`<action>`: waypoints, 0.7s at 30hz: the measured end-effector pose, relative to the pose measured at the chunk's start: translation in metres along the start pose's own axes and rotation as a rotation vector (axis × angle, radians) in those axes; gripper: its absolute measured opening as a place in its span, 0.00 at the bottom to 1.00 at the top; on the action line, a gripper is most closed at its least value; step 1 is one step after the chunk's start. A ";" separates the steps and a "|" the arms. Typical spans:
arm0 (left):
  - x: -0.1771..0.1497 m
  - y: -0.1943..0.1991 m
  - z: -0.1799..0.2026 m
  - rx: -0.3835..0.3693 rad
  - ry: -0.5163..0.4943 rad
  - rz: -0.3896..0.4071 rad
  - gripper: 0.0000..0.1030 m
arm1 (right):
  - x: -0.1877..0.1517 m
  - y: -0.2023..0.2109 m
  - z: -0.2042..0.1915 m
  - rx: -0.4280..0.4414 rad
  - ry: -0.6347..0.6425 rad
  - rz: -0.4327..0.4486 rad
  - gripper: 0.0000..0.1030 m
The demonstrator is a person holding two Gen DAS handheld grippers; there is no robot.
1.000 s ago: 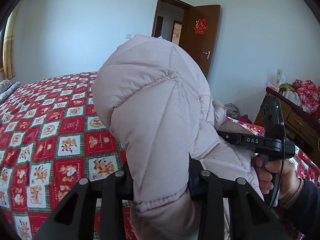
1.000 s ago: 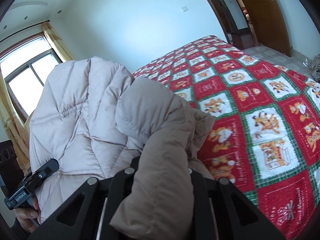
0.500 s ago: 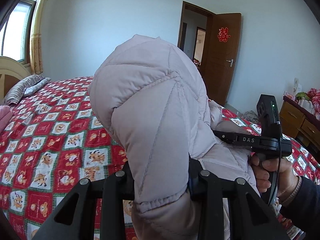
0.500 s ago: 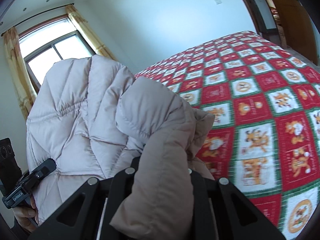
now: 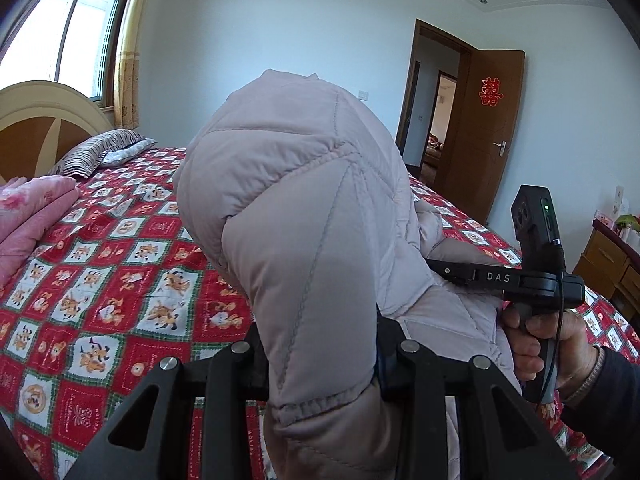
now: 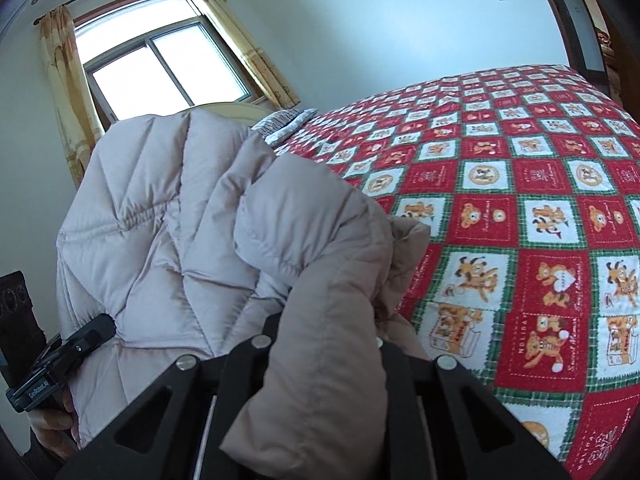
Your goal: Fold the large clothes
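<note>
A pale pink quilted puffer coat (image 5: pixel 304 216) hangs bunched between both grippers, held up above the bed. My left gripper (image 5: pixel 320 360) is shut on a thick fold of it; the fabric hides the fingertips. My right gripper (image 6: pixel 324 344) is shut on another fold of the coat (image 6: pixel 168 232). The right gripper also shows in the left wrist view (image 5: pixel 496 278), close on the right and level with the coat. The left gripper shows at the left edge of the right wrist view (image 6: pixel 68 354).
A bed with a red, green and white cartoon-print cover (image 5: pixel 120 264) lies below and ahead. Folded pink bedding (image 5: pixel 28 216) and a striped pillow (image 5: pixel 96 152) lie near the headboard. An open door (image 5: pixel 492 128) and a wooden dresser (image 5: pixel 612 256) stand at the right.
Both grippers have swung left toward the head of the bed, still holding the coat. The window, headboard and pillow have come into view. The grips have not changed.
</note>
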State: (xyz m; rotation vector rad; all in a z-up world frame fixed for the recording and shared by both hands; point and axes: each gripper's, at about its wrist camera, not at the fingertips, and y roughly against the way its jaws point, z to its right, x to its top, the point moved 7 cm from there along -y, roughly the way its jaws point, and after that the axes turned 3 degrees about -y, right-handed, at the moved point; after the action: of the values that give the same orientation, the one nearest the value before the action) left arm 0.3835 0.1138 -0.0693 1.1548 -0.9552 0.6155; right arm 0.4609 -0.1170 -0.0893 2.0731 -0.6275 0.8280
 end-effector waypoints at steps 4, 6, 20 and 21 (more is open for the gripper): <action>-0.008 0.013 -0.021 0.017 0.025 0.006 0.35 | -0.004 -0.012 -0.020 0.016 0.024 -0.019 0.16; -0.011 0.018 -0.030 0.024 0.037 0.010 0.35 | -0.006 -0.017 -0.030 0.024 0.035 -0.029 0.16; -0.037 0.037 -0.078 0.072 0.102 -0.002 0.35 | -0.021 -0.059 -0.073 0.050 0.088 -0.094 0.15; -0.038 0.038 -0.081 0.074 0.105 -0.003 0.35 | -0.021 -0.061 -0.075 0.052 0.091 -0.099 0.15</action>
State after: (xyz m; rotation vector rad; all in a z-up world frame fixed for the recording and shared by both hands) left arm 0.3589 0.2048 -0.0930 1.1781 -0.8473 0.7073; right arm 0.4620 -0.0188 -0.0999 2.0819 -0.4553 0.8846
